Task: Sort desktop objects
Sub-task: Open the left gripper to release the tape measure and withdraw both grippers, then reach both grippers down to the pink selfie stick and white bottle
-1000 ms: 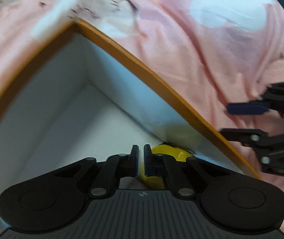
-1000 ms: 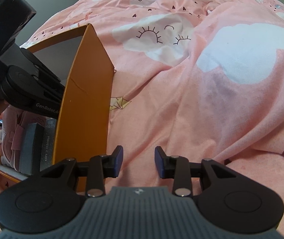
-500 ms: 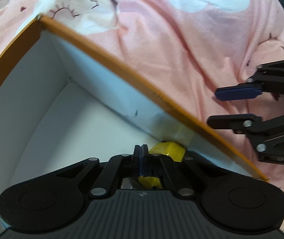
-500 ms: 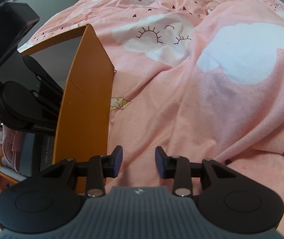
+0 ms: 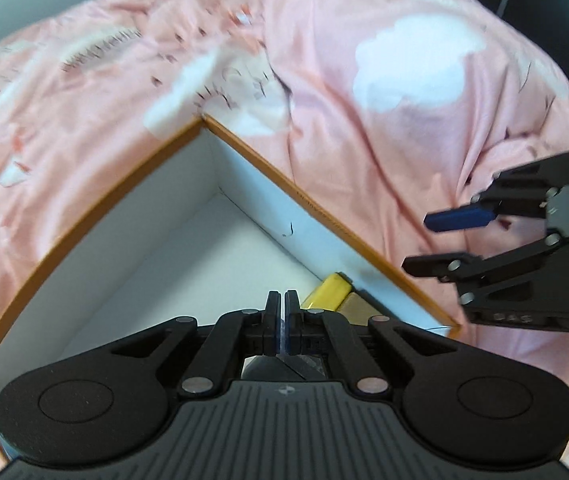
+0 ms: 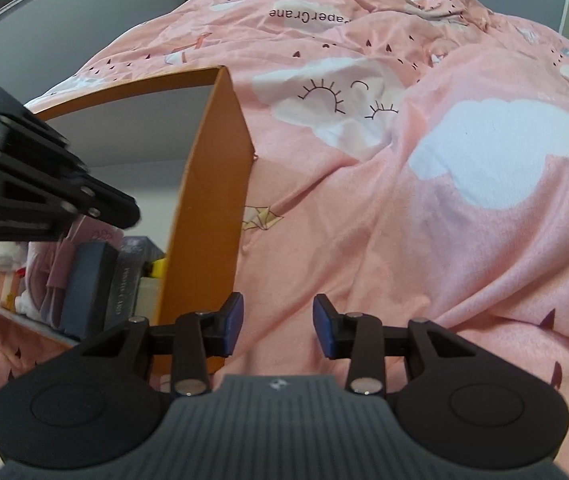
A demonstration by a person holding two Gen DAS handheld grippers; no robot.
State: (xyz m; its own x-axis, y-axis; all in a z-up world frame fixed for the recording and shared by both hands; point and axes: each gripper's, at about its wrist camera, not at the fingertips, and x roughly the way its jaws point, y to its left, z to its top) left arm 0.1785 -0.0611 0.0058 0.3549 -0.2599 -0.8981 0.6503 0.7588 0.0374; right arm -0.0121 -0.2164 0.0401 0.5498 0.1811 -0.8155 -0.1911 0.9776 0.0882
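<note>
My left gripper [image 5: 282,322], jaws pressed together on nothing, hangs over the orange-rimmed white cardboard box [image 5: 324,220]; yellow block [image 5: 330,294] lies at its 1 o'clock corner. My right gripper [image 6: 277,330], half-wide and opening, empty, risks clipping the box wall.

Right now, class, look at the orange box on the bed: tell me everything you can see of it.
The orange box is an open, lidless carton, apparently cardboard: orange outside and along its thin rim, plain white inside. It sits on the pink bedspread, with one corner pointing away in the left wrist view. Much of its white floor is bare; a yellow item lies against the right wall, and the right wrist view shows dark books and other things packed at one end. The shut left gripper hangs above its interior; contact cannot be told.
</note>
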